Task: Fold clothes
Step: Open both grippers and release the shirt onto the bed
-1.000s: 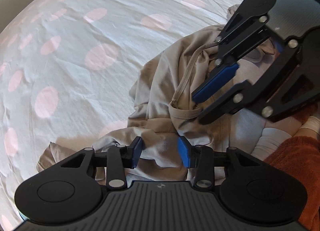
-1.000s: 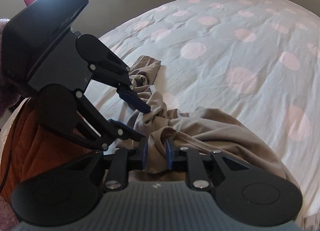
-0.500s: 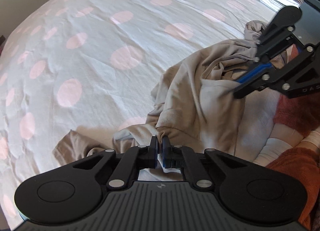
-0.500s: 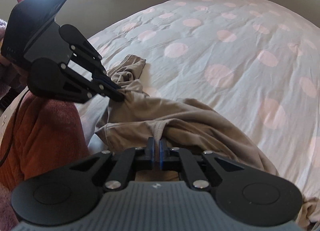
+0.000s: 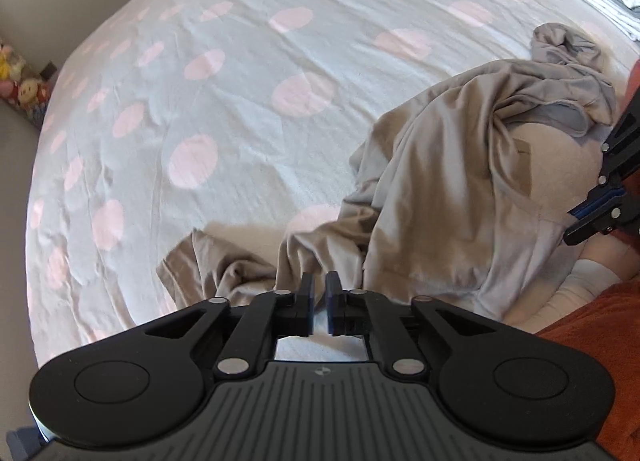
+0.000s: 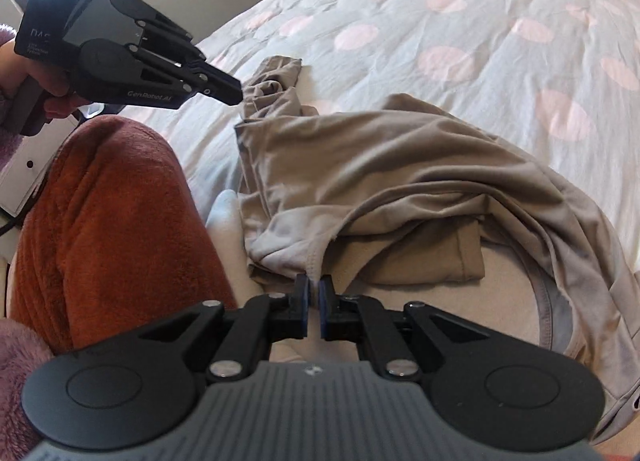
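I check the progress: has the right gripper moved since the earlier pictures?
Yes. In the left wrist view, the right gripper moved rightward, from over the beige shirt to the frame edge, away from the dotted bedsheet.

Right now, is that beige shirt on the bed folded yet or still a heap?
Still a heap. The beige shirt lies bunched and creased on the dotted bedspread, one sleeve twisted aside, no neat fold visible.

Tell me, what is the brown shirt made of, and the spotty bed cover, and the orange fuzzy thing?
The beige shirt looks like thin, stretchy knit fabric: it drapes in soft folds with a slight sheen. The spotted bed cover seems to be matte woven cotton, going by its fine crisp creases. The rust-orange garment looks like plush fleece, with a fuzzy, napped surface. Exact fibres cannot be told.
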The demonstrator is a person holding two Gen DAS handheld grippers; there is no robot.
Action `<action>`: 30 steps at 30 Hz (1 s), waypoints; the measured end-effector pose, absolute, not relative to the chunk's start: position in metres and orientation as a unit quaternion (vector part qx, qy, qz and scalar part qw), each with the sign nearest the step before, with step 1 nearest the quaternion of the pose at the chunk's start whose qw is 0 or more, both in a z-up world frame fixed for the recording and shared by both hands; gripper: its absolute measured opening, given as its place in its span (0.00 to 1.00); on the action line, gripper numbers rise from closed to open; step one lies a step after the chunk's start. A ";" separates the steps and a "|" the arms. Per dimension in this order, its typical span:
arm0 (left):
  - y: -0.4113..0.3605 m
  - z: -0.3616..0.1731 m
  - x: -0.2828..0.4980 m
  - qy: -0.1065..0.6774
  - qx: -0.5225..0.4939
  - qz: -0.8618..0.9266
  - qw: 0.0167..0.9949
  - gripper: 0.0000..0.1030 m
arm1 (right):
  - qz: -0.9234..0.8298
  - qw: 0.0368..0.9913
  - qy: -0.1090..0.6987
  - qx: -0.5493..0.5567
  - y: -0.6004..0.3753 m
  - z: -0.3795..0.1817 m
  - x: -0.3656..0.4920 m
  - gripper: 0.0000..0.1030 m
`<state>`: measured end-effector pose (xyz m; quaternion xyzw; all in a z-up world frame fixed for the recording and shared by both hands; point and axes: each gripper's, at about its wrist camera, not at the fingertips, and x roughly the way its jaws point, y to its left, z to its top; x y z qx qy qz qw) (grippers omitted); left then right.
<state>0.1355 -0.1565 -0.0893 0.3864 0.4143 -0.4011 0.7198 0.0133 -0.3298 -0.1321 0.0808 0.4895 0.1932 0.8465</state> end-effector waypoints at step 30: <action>-0.189 -0.106 0.069 0.412 0.384 -0.523 0.640 0.20 | 0.211 0.787 0.535 0.222 -0.359 -0.177 0.051 0.11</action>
